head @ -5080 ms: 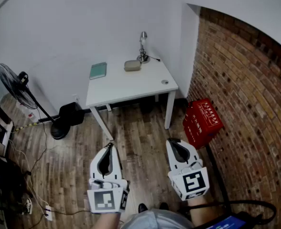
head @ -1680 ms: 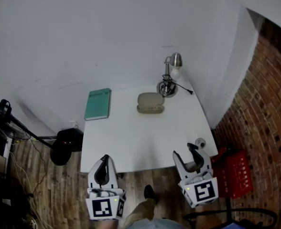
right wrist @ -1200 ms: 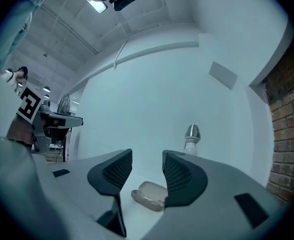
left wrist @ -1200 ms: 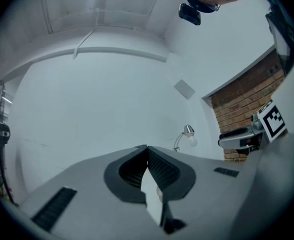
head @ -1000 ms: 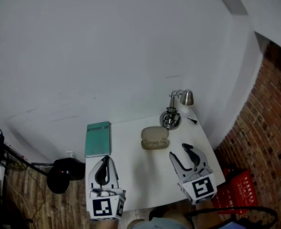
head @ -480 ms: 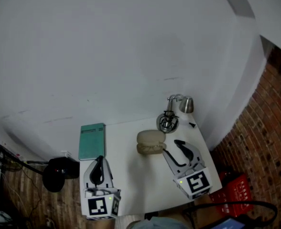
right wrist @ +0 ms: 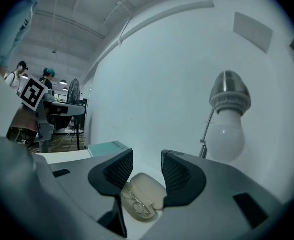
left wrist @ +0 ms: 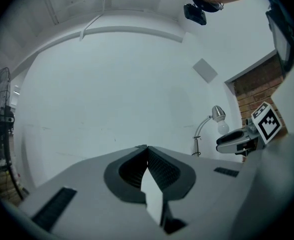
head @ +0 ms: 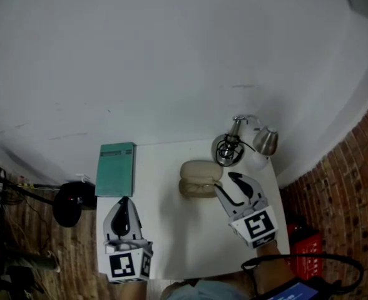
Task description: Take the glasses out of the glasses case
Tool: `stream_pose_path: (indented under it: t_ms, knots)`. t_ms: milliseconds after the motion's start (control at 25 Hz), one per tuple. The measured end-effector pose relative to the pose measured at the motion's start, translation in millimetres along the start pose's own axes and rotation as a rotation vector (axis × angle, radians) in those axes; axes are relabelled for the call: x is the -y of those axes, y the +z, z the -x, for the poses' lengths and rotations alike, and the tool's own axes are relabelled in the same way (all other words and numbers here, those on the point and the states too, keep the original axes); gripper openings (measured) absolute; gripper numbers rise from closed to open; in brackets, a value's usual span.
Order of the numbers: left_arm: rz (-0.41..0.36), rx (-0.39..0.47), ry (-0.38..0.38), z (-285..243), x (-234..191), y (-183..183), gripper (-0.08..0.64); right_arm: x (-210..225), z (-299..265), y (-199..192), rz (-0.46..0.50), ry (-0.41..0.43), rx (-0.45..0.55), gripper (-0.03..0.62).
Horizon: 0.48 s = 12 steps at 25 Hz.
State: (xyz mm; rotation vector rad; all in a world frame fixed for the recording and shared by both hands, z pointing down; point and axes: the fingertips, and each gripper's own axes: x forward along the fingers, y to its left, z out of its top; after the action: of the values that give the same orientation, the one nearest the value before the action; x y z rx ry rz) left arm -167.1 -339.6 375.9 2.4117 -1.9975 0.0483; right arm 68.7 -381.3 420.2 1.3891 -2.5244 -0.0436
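White desk [head: 174, 245] stands against a plain wall, with brick to the right. Far right on the desk: a chrome lamp [head: 236, 149] with its bulb head tipped right. Far left: a teal book [head: 116, 169], lying flat and well apart from everything else. The left hand-held gripper [head: 122, 202] hangs over the near left of the desk, just near of the book. Its own view shows the jaws brought together at the tips with nothing between them. The right hand-held gripper [head: 233, 181] sits right of centre, pointing far and left at the task item. Its jaws stand wide apart and empty, and the pads press on nothing. The glasses case [head: 199, 178] lies between book and lamp, just near-left of the lamp base and directly ahead of the right jaws. It is a beige clamshell and appears open, the lid raised on the far side. The glasses [right wrist: 135, 203] lie in the lower half, thin-rimmed with the lenses facing up. Assessment: the glasses are light and fragile, with a slender frame that would bend under a hard squeeze and lenses that would mark or slip. Recommended hold is the bridge or the frame rim beside a lens, with a narrow, gentle closing. The case is also light and likely to slide on the smooth desk. Steadying its lower shell with the left hand-held gripper is advisable during the lift.
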Motion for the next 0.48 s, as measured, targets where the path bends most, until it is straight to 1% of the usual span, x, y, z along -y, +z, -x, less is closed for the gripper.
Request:
stream_pose_path:
  t_ms: [120, 280, 480]
  knots:
    - [0.007, -0.034, 0.032, -5, -4, -13, 0.006, 4, -17, -24, -0.007, 0.039, -0.048, 0.191]
    - [0.023, -0.116, 0.079, -10, -11, -31, 0.006, 3, -41, -54, -0.020, 0.097, -0.109, 0.189]
    - [-0.008, -0.104, 0.106, -17, -22, -37, 0.006, -3, -63, -92, -0.027, 0.174, -0.187, 0.173]
